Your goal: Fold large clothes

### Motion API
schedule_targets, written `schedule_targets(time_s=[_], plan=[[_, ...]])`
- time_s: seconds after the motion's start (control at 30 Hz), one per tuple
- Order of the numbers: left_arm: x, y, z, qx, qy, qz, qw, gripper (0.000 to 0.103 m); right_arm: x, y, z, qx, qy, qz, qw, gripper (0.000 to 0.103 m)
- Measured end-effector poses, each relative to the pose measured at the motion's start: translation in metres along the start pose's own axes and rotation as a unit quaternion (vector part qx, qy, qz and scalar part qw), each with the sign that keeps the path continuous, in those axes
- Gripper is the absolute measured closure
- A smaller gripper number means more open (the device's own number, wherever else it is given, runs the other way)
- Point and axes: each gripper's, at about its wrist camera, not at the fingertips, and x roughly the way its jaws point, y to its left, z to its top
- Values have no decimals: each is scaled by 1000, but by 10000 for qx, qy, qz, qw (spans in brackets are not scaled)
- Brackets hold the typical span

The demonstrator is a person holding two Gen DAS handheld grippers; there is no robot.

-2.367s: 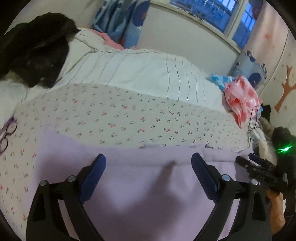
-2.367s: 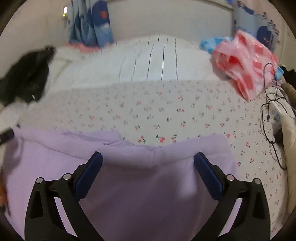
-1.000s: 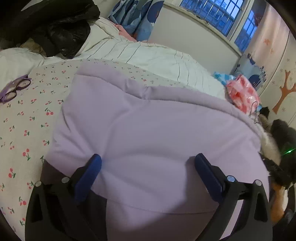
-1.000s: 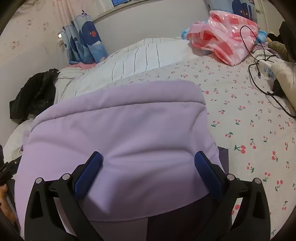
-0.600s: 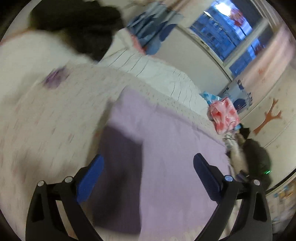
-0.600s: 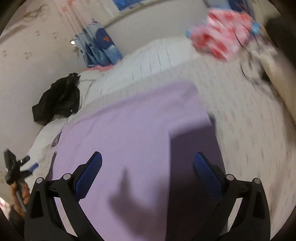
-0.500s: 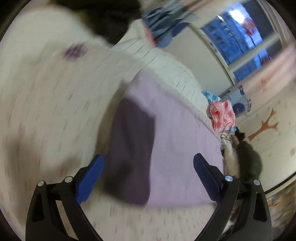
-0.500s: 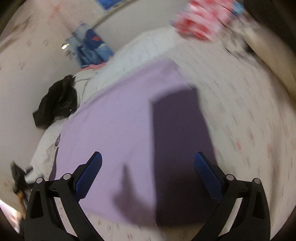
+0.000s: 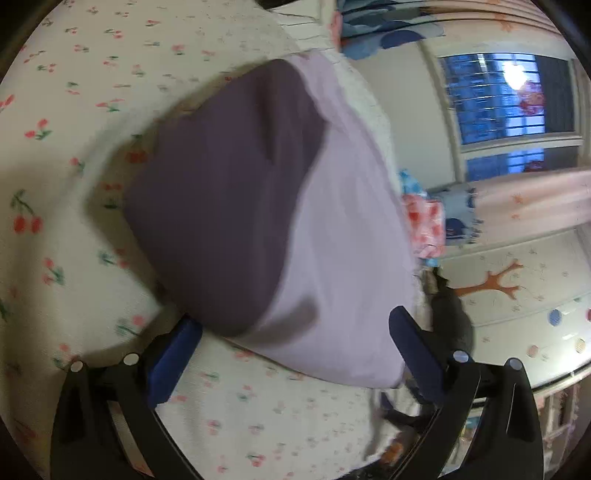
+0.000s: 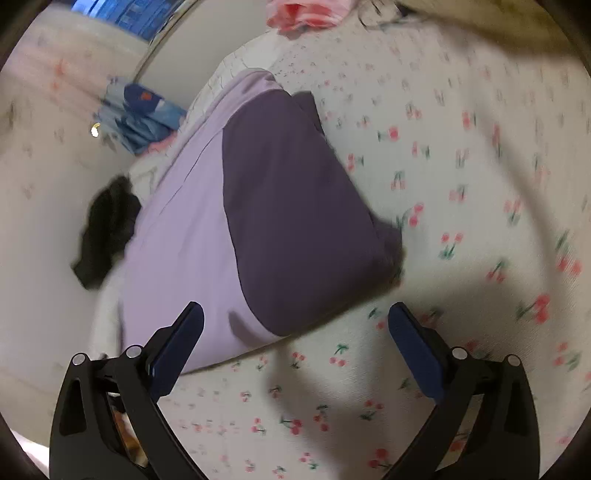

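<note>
A folded lilac garment [image 9: 343,236] with dark purple sleeve panels [image 9: 221,192] lies flat on the cherry-print bed sheet [image 9: 55,155]. It also shows in the right wrist view [image 10: 177,229], with a dark purple panel [image 10: 295,214] on its right end. My left gripper [image 9: 295,354] is open and empty, just short of the garment's near edge. My right gripper [image 10: 295,343] is open and empty, just short of the garment's near edge. Both views are tilted and blurred.
A pink plastic bag [image 9: 424,225] lies beyond the garment, also seen in the right wrist view [image 10: 306,11]. A black garment [image 10: 107,229] lies at the bed's far side. A striped white quilt [image 10: 240,62], blue curtains [image 10: 136,110] and a window [image 9: 509,103] are behind.
Both grippers have drawn back from the folded garment and swung outward, each view tilting. The garment, which filled both views, now lies folded with its purple ends showing.
</note>
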Motion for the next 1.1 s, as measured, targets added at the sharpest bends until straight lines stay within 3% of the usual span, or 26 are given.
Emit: schedule_targets(time_s=[0.13, 0.2, 0.27, 0.3, 0.37, 0.4, 0.47, 0.53, 0.6, 0.67, 0.73, 0.8, 0.9, 0.97, 1.03, 1.1], plan=[[-7, 9, 0, -341, -386, -657, 9965, 7, 14, -2, 12, 93, 12, 491, 9988, 6], [-6, 11, 0, -394, -472, -758, 9952, 7, 20, 1, 26, 298, 16, 837, 9960, 6], [1, 5, -3, -91, -367, -439, 9983, 7, 9, 7, 34, 374, -262, 1379, 9894, 6], [12, 3, -6, 135, -124, -172, 9997, 7, 8, 8, 35, 310, -284, 1398, 9893, 6], [37, -6, -11, 491, 264, 358, 9978, 7, 28, 1, 34, 228, 146, 804, 9964, 7], [41, -9, -13, 532, 243, 418, 9974, 7, 40, -6, 32, 185, 385, 652, 9970, 7], [43, -14, -10, 379, 146, 240, 9989, 7, 39, -6, 33, 218, 280, 712, 9968, 6], [43, -11, 1, -48, -35, 82, 9999, 7, 29, 0, 37, 339, 77, 1384, 9898, 6], [36, -13, 3, -243, -330, -222, 9989, 7, 17, 9, 40, 227, -146, 1689, 9853, 6], [44, -23, 0, 245, -354, 151, 9990, 7, 22, 8, 41, 107, -11, 1513, 9884, 6], [62, -12, 1, 113, -81, 603, 9981, 8, 42, -4, 40, 312, 334, 1133, 9925, 8], [61, -4, 3, -176, -271, 560, 9979, 8, 42, -12, 42, 444, 61, 1130, 9926, 10], [58, -3, 6, -508, -507, 634, 9954, 10, 46, -12, 49, 570, -37, 1009, 9933, 31], [60, -14, 6, -246, -562, 868, 9943, 22, 43, -8, 50, 536, -47, 1117, 9923, 56], [56, -25, 6, 59, -472, 953, 9943, 48, 30, 4, 49, 276, -115, 1151, 9929, 65], [44, -35, 9, 215, -428, 843, 9953, 60, 14, 17, 45, 56, -147, 1235, 9922, 69]])
